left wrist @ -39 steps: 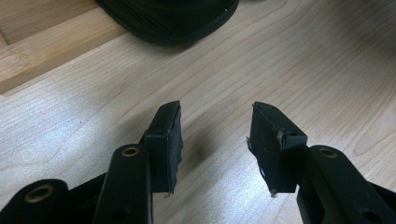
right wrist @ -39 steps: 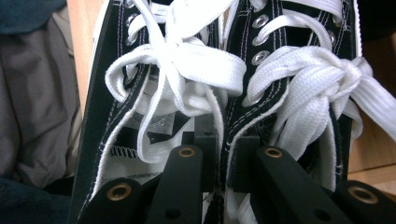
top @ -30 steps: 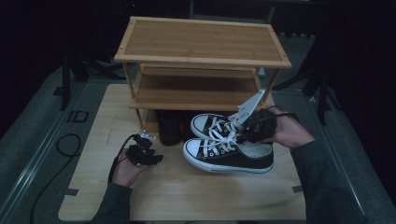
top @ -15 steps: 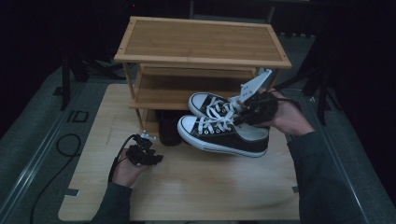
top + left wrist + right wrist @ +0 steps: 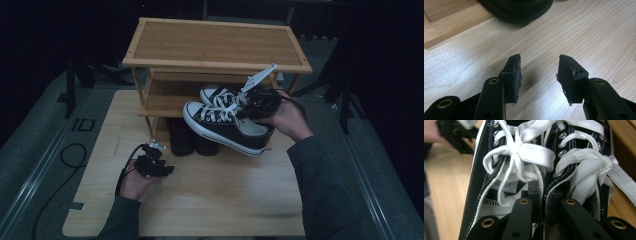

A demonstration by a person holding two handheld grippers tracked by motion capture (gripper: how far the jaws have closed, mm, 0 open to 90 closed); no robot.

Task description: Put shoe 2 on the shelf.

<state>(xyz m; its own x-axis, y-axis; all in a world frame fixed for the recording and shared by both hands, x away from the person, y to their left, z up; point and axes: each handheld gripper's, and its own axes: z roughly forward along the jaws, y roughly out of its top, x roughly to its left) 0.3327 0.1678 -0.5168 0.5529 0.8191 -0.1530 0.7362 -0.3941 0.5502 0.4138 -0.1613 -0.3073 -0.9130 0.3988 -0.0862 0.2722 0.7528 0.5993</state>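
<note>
A pair of black sneakers (image 5: 220, 125) with white laces and white soles hangs in the air in front of the wooden shoe rack (image 5: 215, 45), toes pointing left toward its middle shelf. My right gripper (image 5: 252, 102) is shut on the two inner collars of the sneakers (image 5: 506, 170), pinched together between its jaws (image 5: 544, 202). The left gripper (image 5: 155, 167) rests low on the wooden board at the front left. Its jaws stand open (image 5: 539, 75) with only bare wood between them.
A pair of dark shoes (image 5: 192, 140) stands on the board under the rack; its toe (image 5: 516, 10) lies just ahead of the left gripper. The light wooden board (image 5: 210, 200) lies on a grey floor. A black cable (image 5: 70, 155) curls at the left.
The right hand has lifted the sneakers off the board and carried them back and left toward the rack's shelf. The left gripper has stayed where it was.
</note>
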